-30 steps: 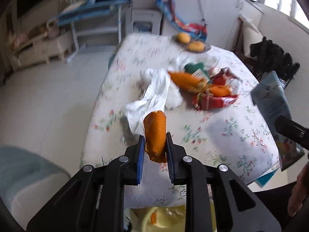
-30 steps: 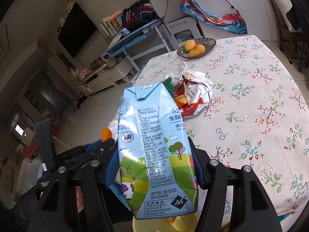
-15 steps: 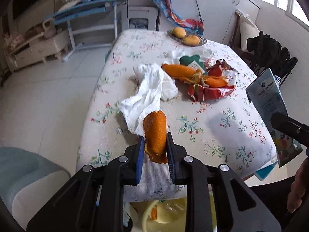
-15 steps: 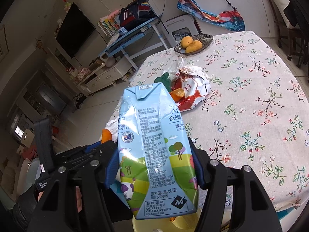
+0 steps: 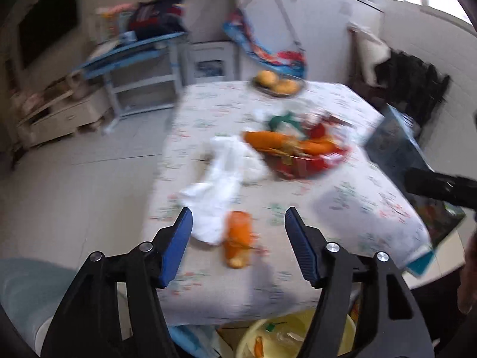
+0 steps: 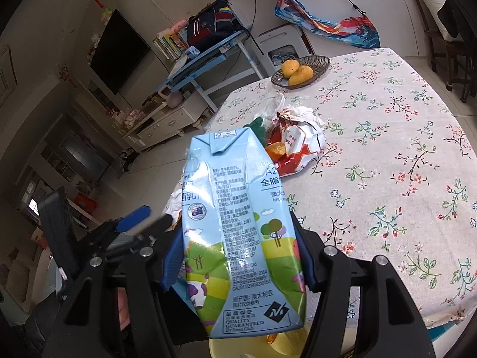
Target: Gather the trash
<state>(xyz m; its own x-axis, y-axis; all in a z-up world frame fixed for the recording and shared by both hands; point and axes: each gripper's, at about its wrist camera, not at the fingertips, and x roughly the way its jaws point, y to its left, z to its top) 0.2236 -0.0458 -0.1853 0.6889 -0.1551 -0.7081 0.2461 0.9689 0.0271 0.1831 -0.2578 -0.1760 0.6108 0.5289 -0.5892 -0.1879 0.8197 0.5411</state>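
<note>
1. While I am working through the trash on the tabletop (image 5: 342,197), I am judging that the drop-off step is in hand — the left tool (image 5: 237,244) is hanging over the yellow bin (image 5: 298,331) that is showing below the tabletop's near edge.
2. The left tool's jaws have just been opening and are now standing well apart; the orange peel (image 5: 238,238) is showing blurred in the gap between them, touching neither pad, so I am reading it as released and falling toward the bin.
3. The right tool (image 6: 235,256) is staying out of that — it is clamped on the light-blue milk carton (image 6: 238,226), holding it upright above the bin's rim.
4. Next I am expecting to let the carton go into the bin, then go for the white tissue (image 5: 220,185) and the red wrapper pile (image 5: 307,161), which are lying mid-tabletop.
</note>
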